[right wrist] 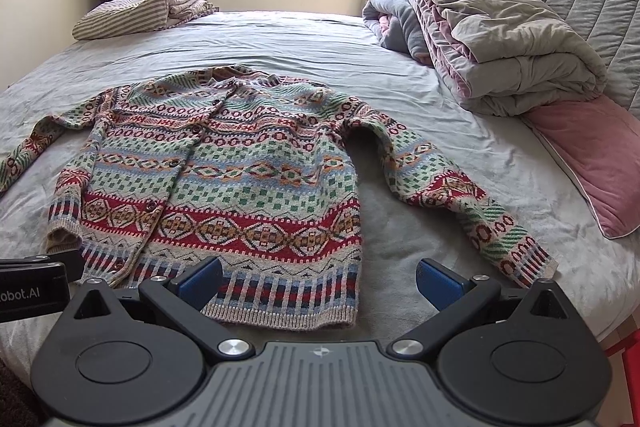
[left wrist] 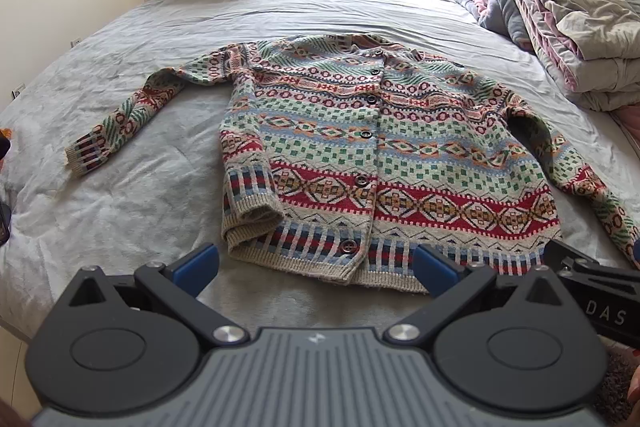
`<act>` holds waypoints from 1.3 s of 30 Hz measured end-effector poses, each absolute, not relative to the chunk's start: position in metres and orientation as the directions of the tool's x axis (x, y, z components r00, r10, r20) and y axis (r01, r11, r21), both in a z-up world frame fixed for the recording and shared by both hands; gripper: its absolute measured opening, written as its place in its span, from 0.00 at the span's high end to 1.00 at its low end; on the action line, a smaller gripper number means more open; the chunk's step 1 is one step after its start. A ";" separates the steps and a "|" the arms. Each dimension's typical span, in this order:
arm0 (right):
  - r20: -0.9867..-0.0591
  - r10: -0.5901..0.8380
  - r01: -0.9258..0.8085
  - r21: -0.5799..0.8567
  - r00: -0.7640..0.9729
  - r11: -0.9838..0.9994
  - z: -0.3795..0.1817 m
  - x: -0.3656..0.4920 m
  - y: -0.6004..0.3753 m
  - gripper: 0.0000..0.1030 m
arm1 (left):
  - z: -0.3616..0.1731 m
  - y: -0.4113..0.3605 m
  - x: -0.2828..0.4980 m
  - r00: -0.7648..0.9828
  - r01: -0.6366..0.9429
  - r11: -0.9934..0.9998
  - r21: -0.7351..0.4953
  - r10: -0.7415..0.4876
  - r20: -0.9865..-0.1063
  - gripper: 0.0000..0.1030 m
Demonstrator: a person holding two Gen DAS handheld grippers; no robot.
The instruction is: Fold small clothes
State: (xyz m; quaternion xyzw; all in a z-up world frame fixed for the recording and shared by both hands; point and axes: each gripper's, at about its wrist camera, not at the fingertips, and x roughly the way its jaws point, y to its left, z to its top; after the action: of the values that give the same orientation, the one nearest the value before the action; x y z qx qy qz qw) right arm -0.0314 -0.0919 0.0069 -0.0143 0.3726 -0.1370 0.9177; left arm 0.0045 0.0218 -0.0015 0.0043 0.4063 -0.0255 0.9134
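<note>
Both hand-held grippers, left and right, hang with jaws spread at the hem of my patterned cardigan, holding nothing. It lies buttoned and face-up on the bed, sleeves out, so I'd judge folding can begin from the bottom edge.

A bed in a grey sheet carries a patterned cardigan spread flat near its front edge, a striped pillow at the far left corner, a folded quilt stack on the right, and a pink pillow beside the stack.
</note>
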 end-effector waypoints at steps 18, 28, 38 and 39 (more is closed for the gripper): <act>-0.695 -0.259 0.243 -0.124 0.671 0.962 0.003 -0.028 -0.094 0.00 | -0.008 0.022 0.009 0.656 0.040 0.999 0.001 -0.025 -0.754 0.01; -0.685 -0.232 0.201 -0.127 0.691 0.971 -0.004 -0.025 -0.107 0.00 | -0.019 0.041 0.025 0.675 0.024 0.999 0.022 0.000 -0.738 0.01; -0.804 0.008 0.142 0.115 0.595 0.983 -0.038 -0.006 -0.168 0.00 | -0.039 0.121 0.074 0.615 0.024 0.986 -0.166 -0.146 -0.775 0.01; -0.809 0.052 0.151 0.172 0.586 0.973 -0.041 -0.005 -0.175 0.00 | -0.040 0.126 0.079 0.605 0.021 0.978 -0.209 -0.179 -0.776 0.01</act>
State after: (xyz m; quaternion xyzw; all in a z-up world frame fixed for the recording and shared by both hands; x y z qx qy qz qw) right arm -0.0046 -0.1749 -0.0412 0.1119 0.4540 -0.0278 0.8835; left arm 0.0786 0.1262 -0.0402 -0.0895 0.4408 -0.0559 0.8914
